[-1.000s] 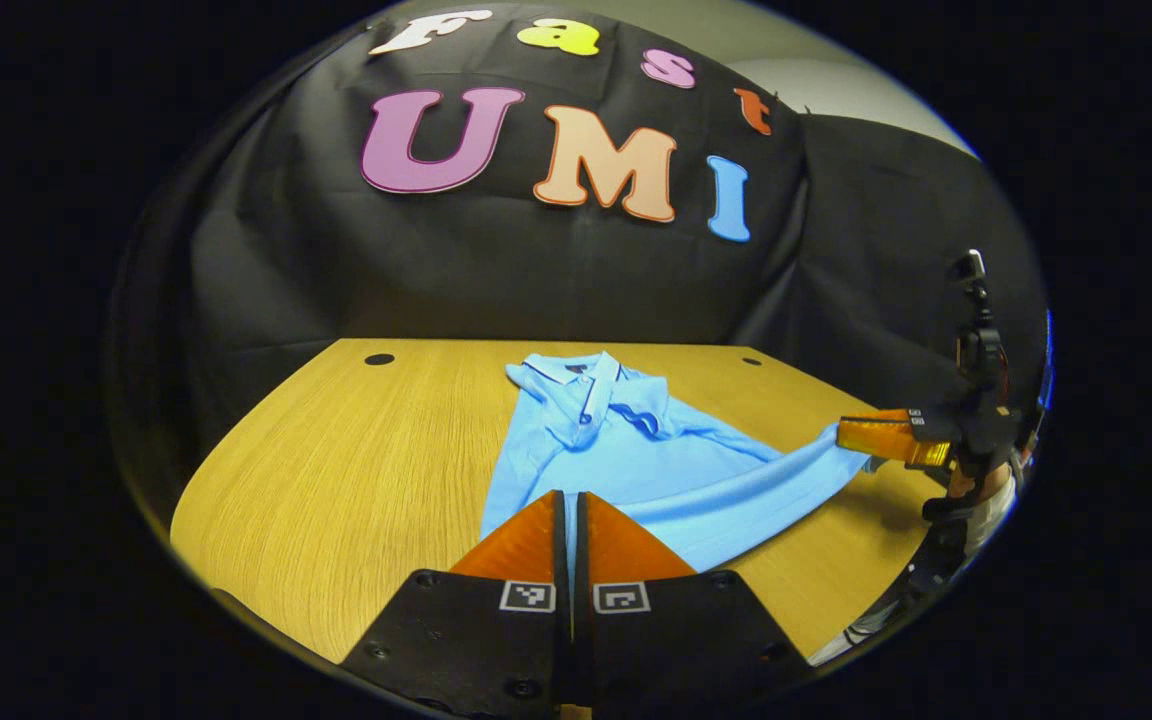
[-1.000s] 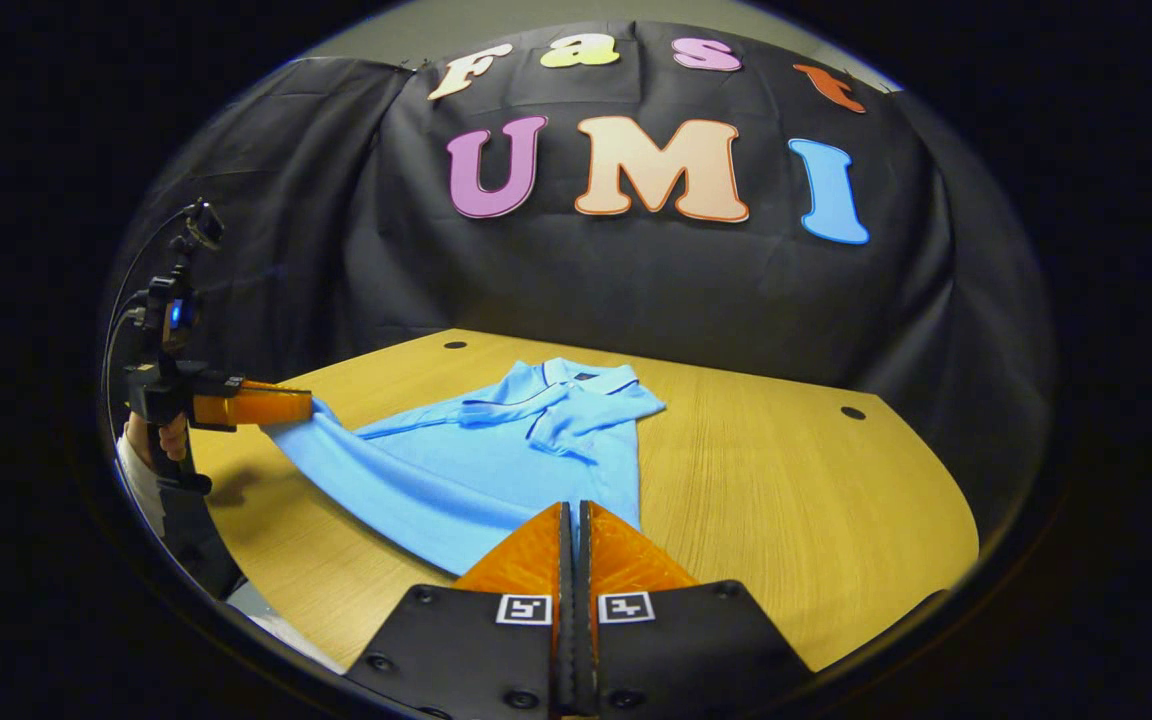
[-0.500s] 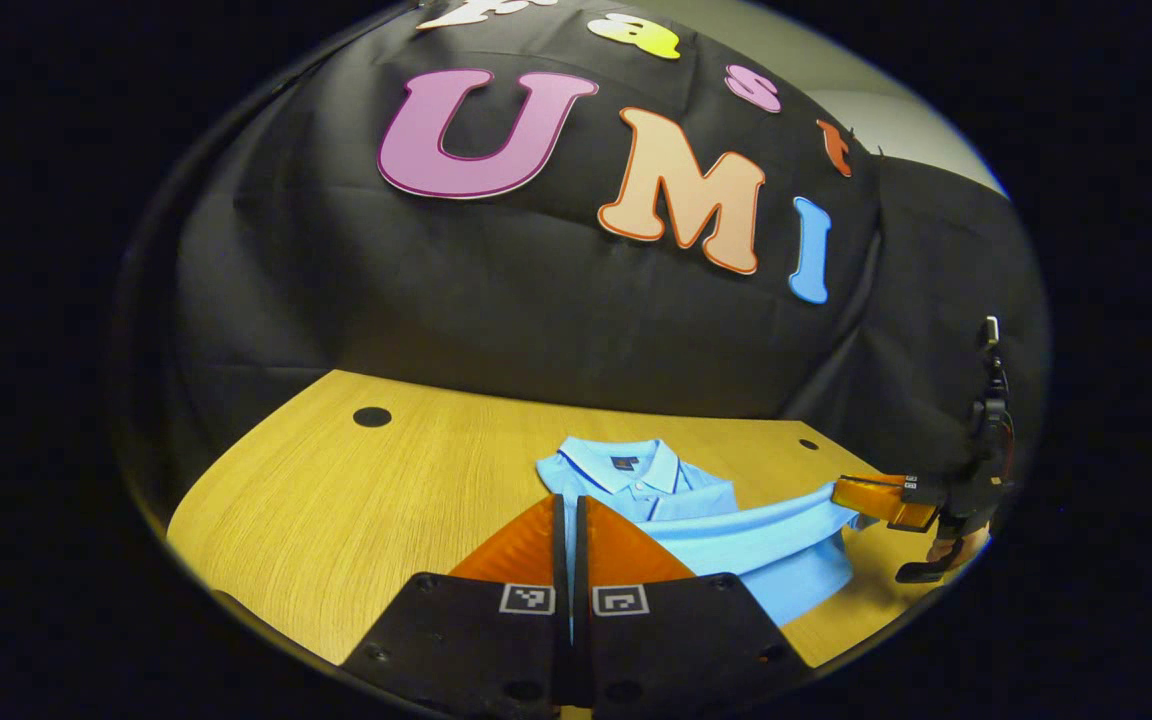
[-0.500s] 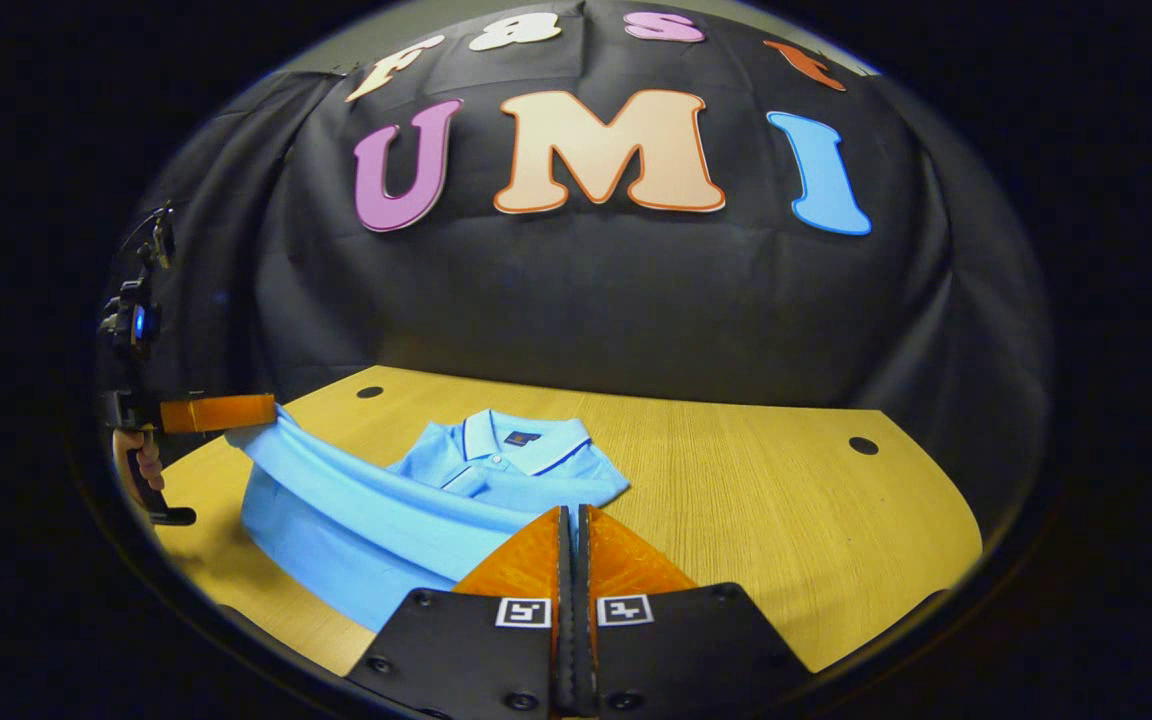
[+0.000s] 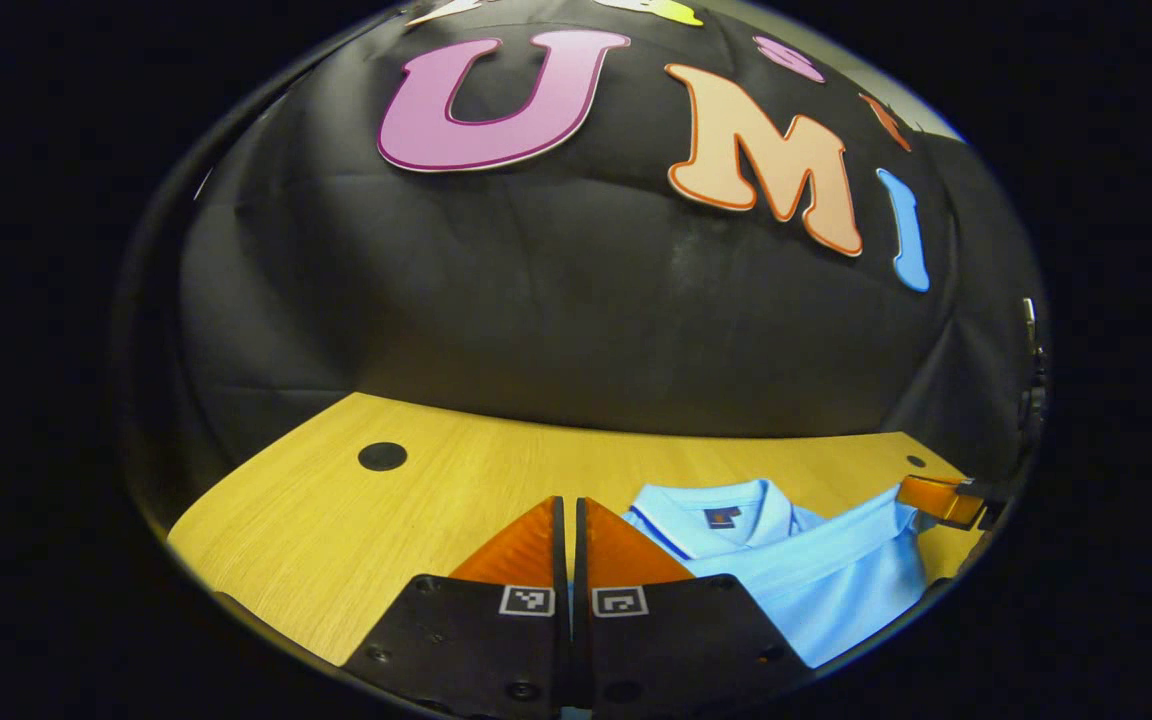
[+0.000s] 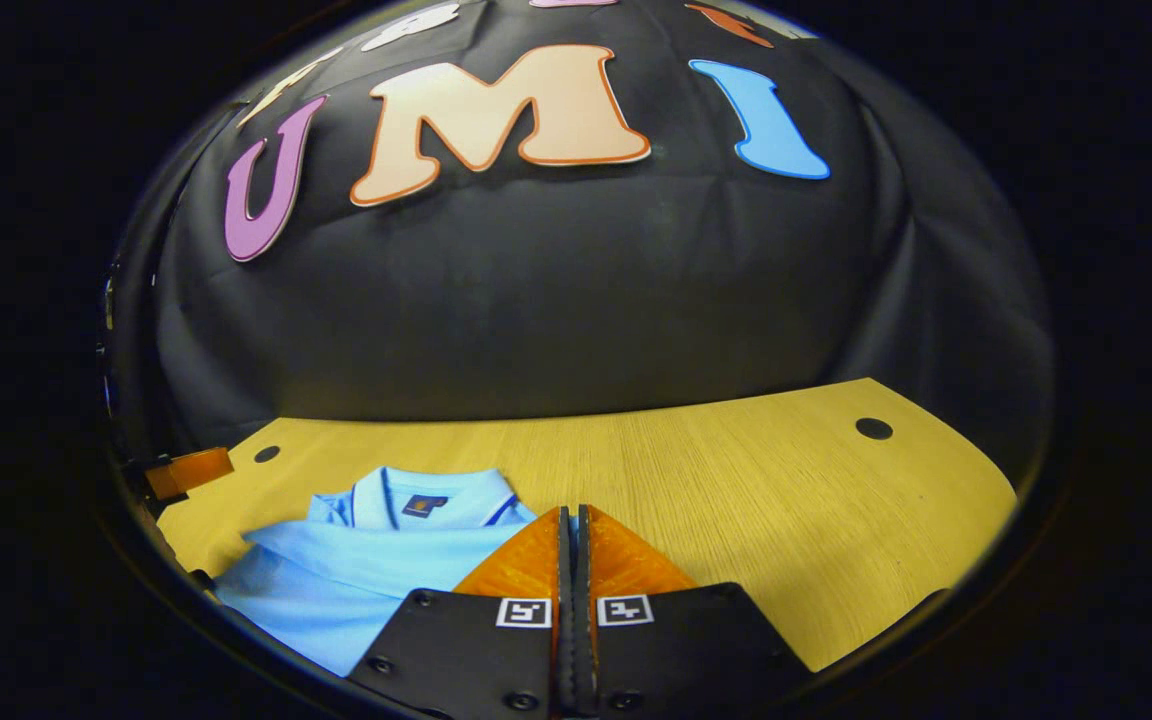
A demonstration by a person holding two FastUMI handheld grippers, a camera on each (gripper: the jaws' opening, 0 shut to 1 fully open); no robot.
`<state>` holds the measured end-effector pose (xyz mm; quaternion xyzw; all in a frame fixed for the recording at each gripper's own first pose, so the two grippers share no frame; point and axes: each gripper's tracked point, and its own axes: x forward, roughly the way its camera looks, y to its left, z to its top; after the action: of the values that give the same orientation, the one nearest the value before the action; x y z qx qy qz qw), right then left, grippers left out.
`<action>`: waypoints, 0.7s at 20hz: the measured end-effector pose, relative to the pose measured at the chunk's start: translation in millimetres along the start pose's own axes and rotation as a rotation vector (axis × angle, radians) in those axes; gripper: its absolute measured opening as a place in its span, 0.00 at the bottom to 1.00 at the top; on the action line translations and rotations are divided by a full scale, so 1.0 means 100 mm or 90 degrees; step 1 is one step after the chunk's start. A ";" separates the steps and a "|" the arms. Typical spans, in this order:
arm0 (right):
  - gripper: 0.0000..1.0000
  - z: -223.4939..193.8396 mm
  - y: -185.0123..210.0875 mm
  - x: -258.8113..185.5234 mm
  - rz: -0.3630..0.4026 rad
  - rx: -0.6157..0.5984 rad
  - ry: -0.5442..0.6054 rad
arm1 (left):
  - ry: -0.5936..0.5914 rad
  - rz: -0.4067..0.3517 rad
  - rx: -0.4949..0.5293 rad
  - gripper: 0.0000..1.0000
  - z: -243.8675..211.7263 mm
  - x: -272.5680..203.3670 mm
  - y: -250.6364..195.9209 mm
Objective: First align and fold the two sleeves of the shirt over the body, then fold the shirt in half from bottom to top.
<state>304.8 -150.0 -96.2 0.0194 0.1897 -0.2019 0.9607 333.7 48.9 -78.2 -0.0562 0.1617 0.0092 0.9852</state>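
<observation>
One light-blue shirt (image 5: 816, 580) on one wooden table (image 5: 336, 520), held at its lower edge by two grippers.

In the left gripper view, the left gripper (image 5: 568, 520) has its two fingers pressed together with a sliver of blue cloth between them; the right gripper (image 5: 936, 498) shows at the far right edge, meeting a raised band of the same fabric. In the right gripper view, the right gripper (image 6: 570, 530) likewise has its fingers closed against each other at the shirt's (image 6: 356, 580) edge — whether cloth lies between them cannot be told there — and the left gripper (image 6: 191, 470) appears at the far left. The collar (image 6: 436, 497) lies flat on the table (image 6: 736, 500), facing the booth wall, with one dark label inside it. Two round holes — one near each far corner (image 6: 874, 428) (image 6: 266, 454) — mark the tabletop.
</observation>
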 end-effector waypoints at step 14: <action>0.98 0.28 0.17 -1.13 0.138 -0.004 -0.065 | -0.138 -0.052 0.018 0.94 0.64 -1.29 -0.09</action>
<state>226.0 -95.1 -28.5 0.0263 0.1377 -0.0971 0.9853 232.2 47.0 24.3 -0.0474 0.0520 -0.0271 0.9971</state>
